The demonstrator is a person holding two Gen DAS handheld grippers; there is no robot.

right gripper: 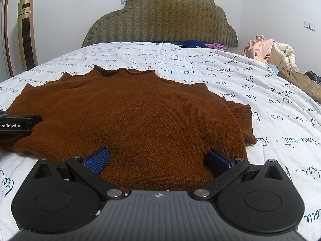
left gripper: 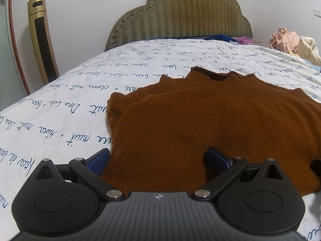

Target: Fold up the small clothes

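A brown knit sweater [left gripper: 210,120] lies spread on the bed's white sheet with blue script [left gripper: 70,104], its neck toward the padded headboard [left gripper: 180,16]. The left gripper [left gripper: 158,160] has its jaws spread wide at the sweater's near hem: the left pad sits just off the cloth's left edge over the sheet, the right pad rests on the knit, and fabric fills the gap between them. The right gripper [right gripper: 158,160] is likewise wide apart, both blue pads on the hem, sweater between them. Far beyond the right jaws, a pile of clothes [right gripper: 270,52] sits at the bed's edge.
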